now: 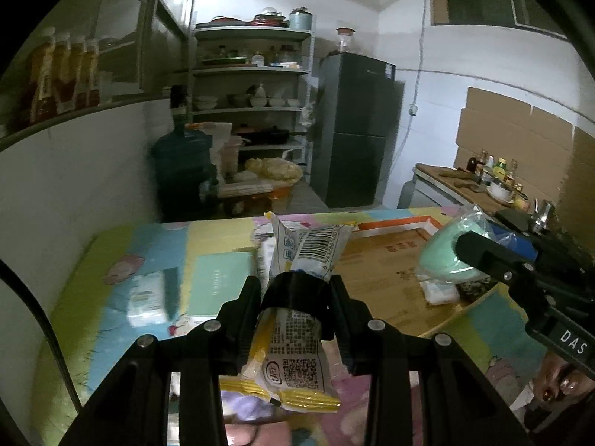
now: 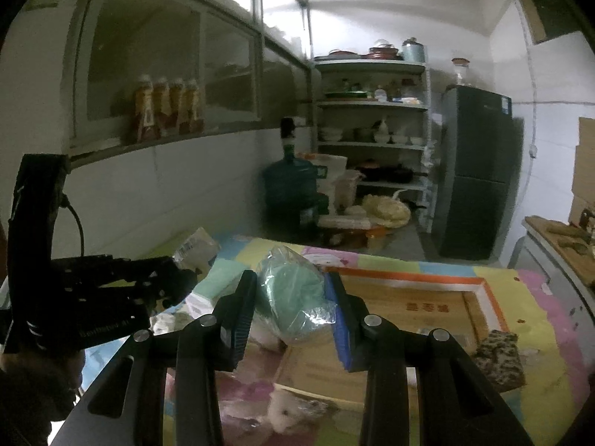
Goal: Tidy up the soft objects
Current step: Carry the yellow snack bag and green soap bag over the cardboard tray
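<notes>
My left gripper (image 1: 295, 290) is shut on a yellow and white snack packet (image 1: 293, 356), held above the colourful play mat (image 1: 111, 252); the packet's barcode end (image 1: 316, 249) sticks up past the fingertips. My right gripper (image 2: 293, 290) is shut on a mint-green soft roll in a clear plastic bag (image 2: 293, 293), above a flat cardboard box (image 2: 409, 312). The roll also shows at the right of the left wrist view (image 1: 442, 256). The left gripper and its packet show at the left of the right wrist view (image 2: 178, 271).
On the mat lie a white tissue pack (image 1: 147, 299), a pale green flat box (image 1: 219, 278), a speckled dark sponge (image 2: 500, 360) and a white plush toy (image 2: 286, 416). Behind stand a water jug (image 1: 182, 171), shelves (image 1: 253, 70), a fridge (image 1: 353, 130) and a counter (image 1: 465, 182).
</notes>
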Demonstrator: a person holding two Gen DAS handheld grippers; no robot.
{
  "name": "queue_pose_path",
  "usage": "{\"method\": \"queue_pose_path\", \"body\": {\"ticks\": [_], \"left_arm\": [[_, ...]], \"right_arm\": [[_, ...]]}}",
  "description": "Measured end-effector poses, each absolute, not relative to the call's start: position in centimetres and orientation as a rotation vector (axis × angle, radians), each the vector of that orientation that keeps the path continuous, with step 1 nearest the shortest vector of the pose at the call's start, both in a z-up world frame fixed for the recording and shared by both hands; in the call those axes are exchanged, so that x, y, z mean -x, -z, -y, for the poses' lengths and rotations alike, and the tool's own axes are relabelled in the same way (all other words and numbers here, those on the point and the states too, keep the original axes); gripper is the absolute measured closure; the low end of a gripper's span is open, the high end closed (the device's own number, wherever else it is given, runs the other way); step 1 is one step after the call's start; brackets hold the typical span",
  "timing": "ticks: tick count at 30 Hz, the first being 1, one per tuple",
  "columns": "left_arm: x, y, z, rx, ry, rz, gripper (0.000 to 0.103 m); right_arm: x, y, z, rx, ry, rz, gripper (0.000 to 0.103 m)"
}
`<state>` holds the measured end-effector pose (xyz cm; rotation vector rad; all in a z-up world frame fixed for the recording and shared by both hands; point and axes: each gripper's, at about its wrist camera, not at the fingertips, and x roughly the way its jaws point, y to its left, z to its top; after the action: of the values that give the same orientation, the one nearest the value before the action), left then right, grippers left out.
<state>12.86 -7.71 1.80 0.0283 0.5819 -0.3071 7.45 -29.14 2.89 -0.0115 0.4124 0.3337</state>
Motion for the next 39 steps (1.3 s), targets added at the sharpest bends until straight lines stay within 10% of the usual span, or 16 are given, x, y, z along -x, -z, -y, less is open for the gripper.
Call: {"method": "queue_pose_path", "body": {"ticks": [39], "left_arm": [[-18.7, 3.5, 22.7, -0.019, 0.427, -0.713, 0.066]], "right_arm": [[-10.1, 1.5, 45.7, -0.129, -0.111, -0.48, 0.065]]}}
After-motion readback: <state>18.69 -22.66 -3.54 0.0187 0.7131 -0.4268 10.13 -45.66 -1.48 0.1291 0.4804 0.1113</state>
